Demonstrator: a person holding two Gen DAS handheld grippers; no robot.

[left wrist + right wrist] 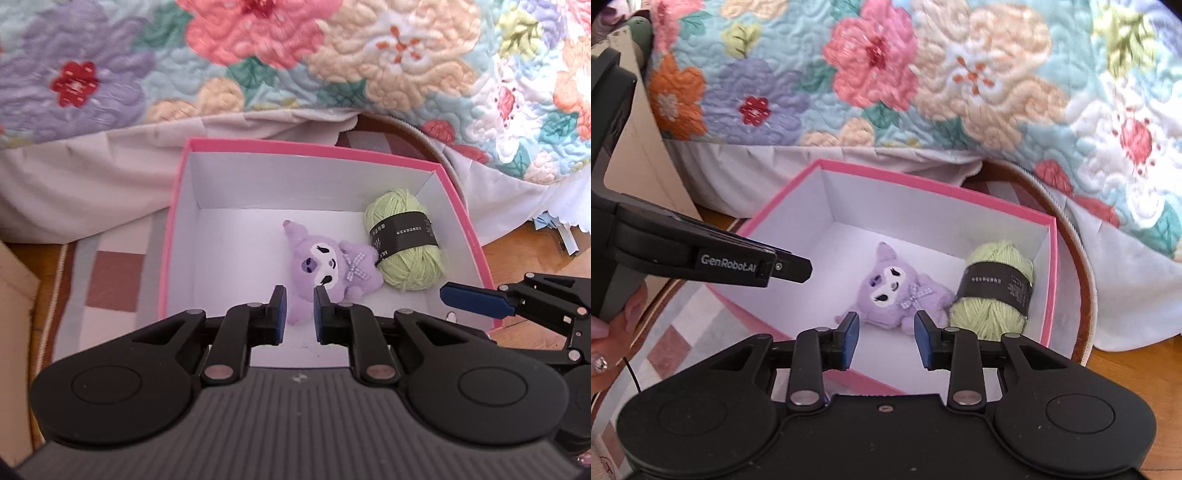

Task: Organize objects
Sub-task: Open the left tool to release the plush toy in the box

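Observation:
A pink box [314, 147] with a white inside sits on the floor by a bed. In it lie a purple plush toy [325, 267] and, to its right and touching it, a green yarn ball [406, 243] with a black band. My left gripper [299, 294] hangs above the box's near side, its jaws nearly together and holding nothing. My right gripper [886, 317] hovers over the near wall of the box [923, 184], open and empty, above the plush toy [894, 288] and beside the yarn ball [993, 288]. One blue right fingertip [476, 301] shows over the box's right corner.
A floral quilt [332, 66] and pale bed skirt [92, 177] hang just behind the box. Under it lies a checked rug [110, 280] on wooden floor [535, 258]. A hand [609, 332] holds the left gripper's handle.

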